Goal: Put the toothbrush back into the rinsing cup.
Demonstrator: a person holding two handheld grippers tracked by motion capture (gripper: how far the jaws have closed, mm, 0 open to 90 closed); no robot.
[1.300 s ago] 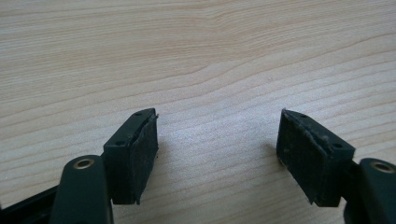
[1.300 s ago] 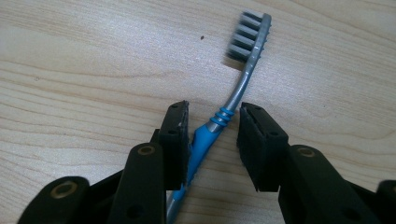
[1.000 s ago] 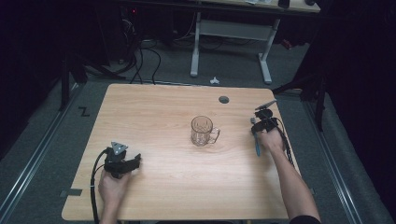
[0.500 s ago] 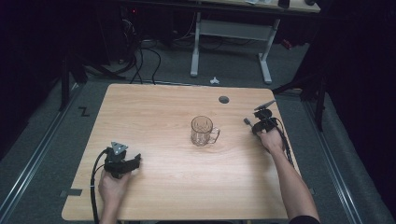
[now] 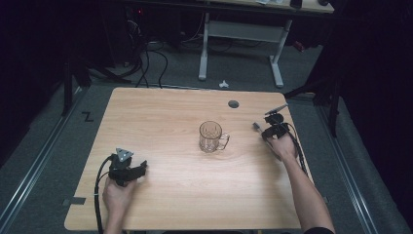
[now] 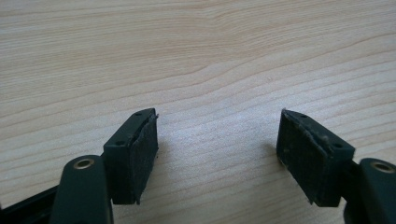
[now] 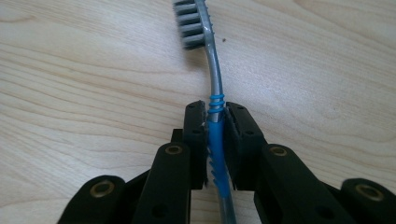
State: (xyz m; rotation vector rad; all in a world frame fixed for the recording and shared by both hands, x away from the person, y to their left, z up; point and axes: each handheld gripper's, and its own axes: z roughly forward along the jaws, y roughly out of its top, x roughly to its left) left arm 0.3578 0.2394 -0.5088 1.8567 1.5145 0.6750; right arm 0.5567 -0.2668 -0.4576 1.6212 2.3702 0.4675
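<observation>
The right gripper (image 5: 267, 127) sits near the right edge of the wooden surface (image 5: 170, 112), held in the person's right hand (image 5: 283, 146), whose forearm comes in from the near right corner. Its jaws are clamped on a toothbrush (image 7: 214, 93): in the right gripper view the two black jaws press from both sides on the blue ribbed part of the handle, while the grey neck curves onward past the jaw tips and ends in a head of grey bristles. In that view the bristle head lies close over the wood grain; whether it touches the surface cannot be told. In the high view the brush's head shows as a small grey tip (image 5: 256, 126) just left of the right gripper, pointing toward the middle of the surface.

A clear glass mug (image 5: 211, 136) stands upright around the middle of the surface, its handle turned to the right, toward the toothbrush. The mug and the brush head are near each other but apart.

The left gripper (image 5: 141, 167) rests at the near left of the surface, in the left hand (image 5: 117, 195), well apart from the mug. Its jaws stand wide apart with only bare wood between them, as the left gripper view (image 6: 217, 154) shows.

A small dark round hole (image 5: 234, 104) marks the far part of the surface.
</observation>
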